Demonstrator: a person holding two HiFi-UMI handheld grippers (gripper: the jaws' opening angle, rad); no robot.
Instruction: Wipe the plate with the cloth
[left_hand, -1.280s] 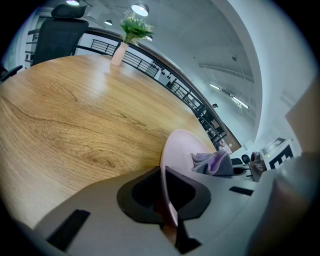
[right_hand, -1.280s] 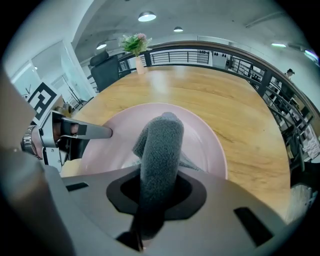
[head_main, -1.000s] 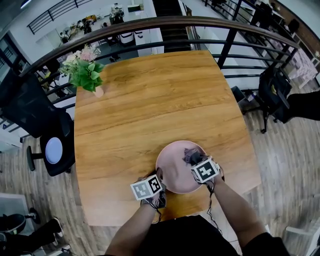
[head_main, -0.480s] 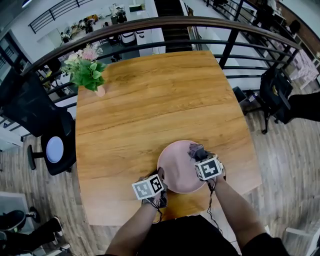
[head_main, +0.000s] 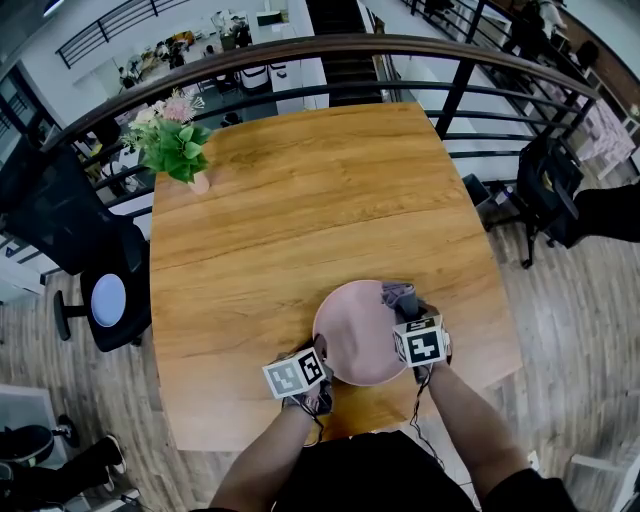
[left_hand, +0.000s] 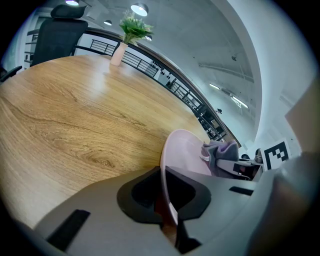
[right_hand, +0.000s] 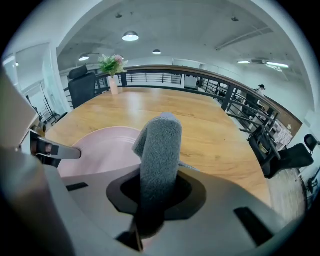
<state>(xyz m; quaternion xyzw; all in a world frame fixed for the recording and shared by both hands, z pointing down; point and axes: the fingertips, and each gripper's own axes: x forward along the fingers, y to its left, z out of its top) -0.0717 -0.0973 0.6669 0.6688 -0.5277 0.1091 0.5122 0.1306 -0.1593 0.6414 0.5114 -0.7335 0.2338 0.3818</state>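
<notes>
The left hand-held gripper (left_hand: 168, 195) is clamped on the near rim of a round pink plate (head_main: 355, 340). The right hand-held gripper (right_hand: 157, 195) pinches a grey fleecy cloth (right_hand: 161, 145) at the plate's right edge, on a wooden bench (head_main: 300, 200).

Wooden table (head_main: 300, 200), black railing (head_main: 300, 45), black office chair (head_main: 60, 230), flower vase (head_main: 175, 148), plank floor (head_main: 560, 330), round ceiling lights (right_hand: 130, 36)

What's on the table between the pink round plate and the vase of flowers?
Nothing: in the head view, only bare wooden tabletop stretches between the pink round plate and the vase of flowers.
</notes>
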